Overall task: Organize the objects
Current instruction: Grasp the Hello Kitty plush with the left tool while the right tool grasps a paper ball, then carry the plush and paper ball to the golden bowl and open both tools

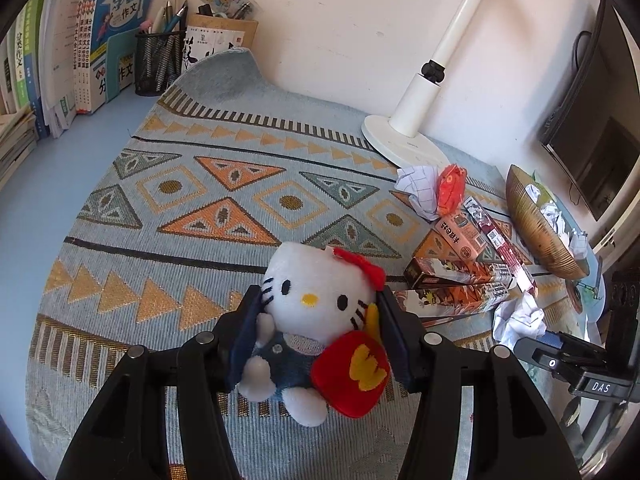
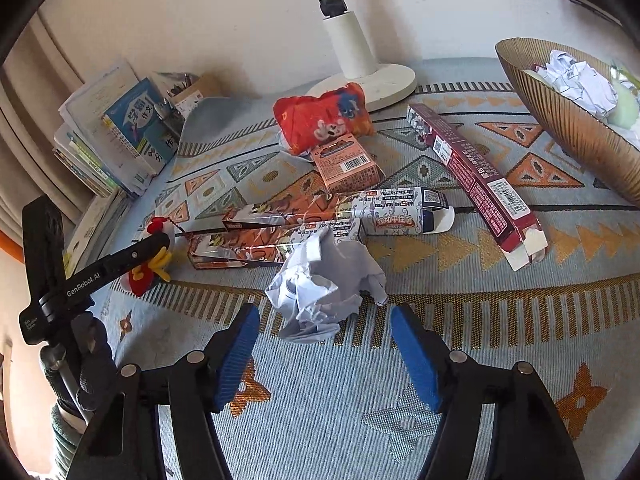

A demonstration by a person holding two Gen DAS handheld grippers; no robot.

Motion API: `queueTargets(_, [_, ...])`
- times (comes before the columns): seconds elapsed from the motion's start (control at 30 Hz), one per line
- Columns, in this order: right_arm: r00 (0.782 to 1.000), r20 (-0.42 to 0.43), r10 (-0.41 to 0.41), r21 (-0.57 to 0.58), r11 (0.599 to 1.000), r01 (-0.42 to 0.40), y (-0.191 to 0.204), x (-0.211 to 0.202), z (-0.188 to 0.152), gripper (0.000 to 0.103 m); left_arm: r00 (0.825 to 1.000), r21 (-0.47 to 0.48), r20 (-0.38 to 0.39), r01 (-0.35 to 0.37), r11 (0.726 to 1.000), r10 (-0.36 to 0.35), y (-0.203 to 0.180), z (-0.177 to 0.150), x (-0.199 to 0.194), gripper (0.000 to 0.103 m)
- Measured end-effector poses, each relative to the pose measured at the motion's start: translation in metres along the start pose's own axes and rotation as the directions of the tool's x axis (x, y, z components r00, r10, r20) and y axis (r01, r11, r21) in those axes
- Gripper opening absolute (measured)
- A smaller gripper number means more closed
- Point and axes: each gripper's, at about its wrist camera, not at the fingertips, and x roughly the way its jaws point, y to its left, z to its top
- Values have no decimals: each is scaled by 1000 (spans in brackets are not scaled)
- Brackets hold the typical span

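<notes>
My left gripper (image 1: 318, 320) is shut on a white Hello Kitty plush (image 1: 312, 300) with a red bow and a red fries pouch, held just above the patterned mat (image 1: 200, 208). My right gripper (image 2: 324, 340) is open, its blue pads on either side of a crumpled white paper ball (image 2: 320, 288) that lies on the mat just ahead of the fingertips. The plush also shows in the right wrist view (image 2: 154, 256), partly hidden by the left gripper body. The paper ball shows in the left wrist view (image 1: 518, 318).
Several pen boxes (image 2: 320, 216), a long maroon box (image 2: 476, 176), a small pink box (image 2: 346, 166) and a red snack bag (image 2: 324, 116) lie on the mat. A gold bowl (image 2: 568, 128) holding crumpled paper stands right. Lamp base (image 1: 404, 140), books (image 1: 80, 40) and a pen holder (image 1: 156, 60) stand at the back.
</notes>
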Motion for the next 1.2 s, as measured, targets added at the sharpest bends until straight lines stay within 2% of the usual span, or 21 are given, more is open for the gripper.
queueTargets(0.1, [1000,6,2,3,1000,-2,2,4,5,68,1000,0,1,0,1000,0,0,0,0,53])
queueTargets(0.17, [1000,8,-3,6,1000,3,1,6,7,62,1000,0,1,1,1000,-1,0,0,1,54])
queueTargets(0.23, [1000,-1,-3,6,1000,3,1,8,7,40,1000,1,1,2,1000,-2,0,0,1,54])
queueTargets(0.27, [1000,-5,11,9,1000,-11,0,9,7,37,1000,1,0,2,1000,-2,0,-1,1,54])
queueTargets(0.43, [999,47,2,-12,1000,-2,3,-4,3,37,1000,8,-8,-21,1000,21,-4,0,2,53])
queueTargets(0.53, [998,63,-3,-30,1000,5,1,-16,2,37,999,42,-43,-11,999,13,-18,8,3,53])
queueTargets(0.6, [995,90,-51,-58,997,56,-4,-32,7,37,999,81,-31,18,997,-15,-41,23,-1,53])
queueTargets(0.7, [978,184,-100,-66,991,114,-21,-72,28,37,993,152,-15,115,982,-114,-90,56,-7,53])
queueTargets(0.77, [953,257,-159,-45,983,176,-39,-103,47,37,986,214,-19,165,963,-165,-130,76,-2,53])
queueTargets(0.87, [912,329,-244,37,969,245,-76,-142,82,37,972,302,-67,236,924,-227,-197,97,19,53])
queueTargets(1.0, [854,375,-361,204,931,304,-133,-173,124,37,952,371,-125,307,877,-280,-281,119,59,53])
queueTargets(1.07, [848,368,-381,257,918,301,-159,-177,142,37,943,378,-149,334,863,-299,-312,127,80,53])
queueTargets(1.2, [858,337,-387,316,905,284,-197,-170,165,37,934,393,-163,357,847,-318,-347,136,110,53])
